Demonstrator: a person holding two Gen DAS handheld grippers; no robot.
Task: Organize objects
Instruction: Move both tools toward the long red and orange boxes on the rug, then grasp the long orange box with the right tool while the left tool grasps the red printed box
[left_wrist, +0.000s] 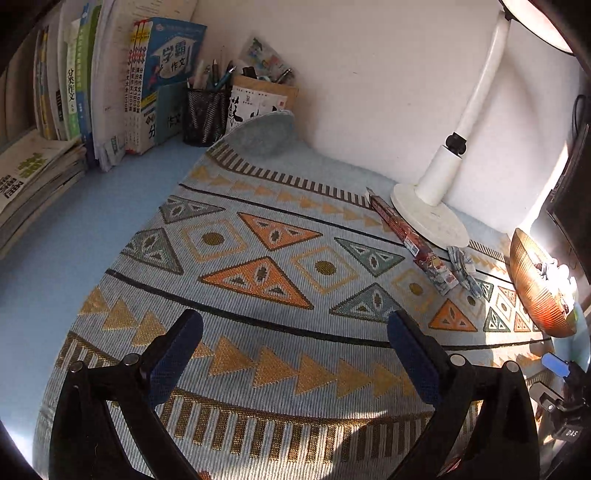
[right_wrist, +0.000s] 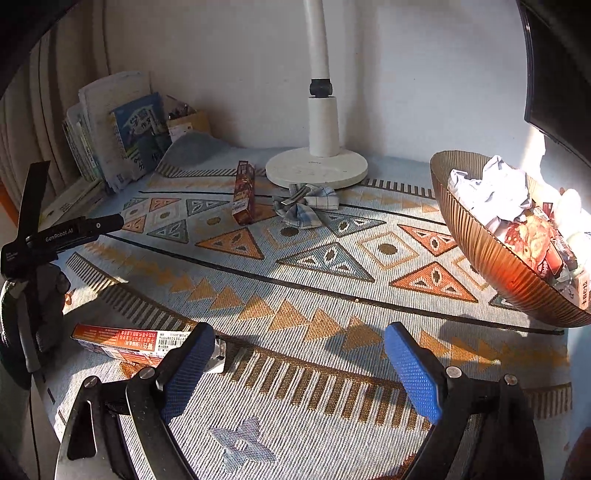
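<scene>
My left gripper (left_wrist: 295, 350) stands open over the patterned mat (left_wrist: 258, 295), nothing between its blue pads. My right gripper (right_wrist: 299, 365) is open too, low over the mat (right_wrist: 295, 288). A long dark red box (left_wrist: 413, 243) lies beside the lamp base, with a plaid cloth bow (left_wrist: 463, 267) next to it; the same box (right_wrist: 244, 194) and bow (right_wrist: 306, 205) show far ahead in the right wrist view. A second orange-red box (right_wrist: 125, 341) lies flat just left of my right gripper's left finger. A ribbed brown bowl (right_wrist: 491, 243) at the right holds crumpled paper and packets.
A white desk lamp (right_wrist: 319, 162) stands at the back wall. Books (left_wrist: 110, 92), a mesh pen holder (left_wrist: 205, 116) and a cardboard box fill the back left corner. The other handheld gripper (right_wrist: 55, 236) shows at the left. A dark monitor edge (right_wrist: 554, 74) is at the right.
</scene>
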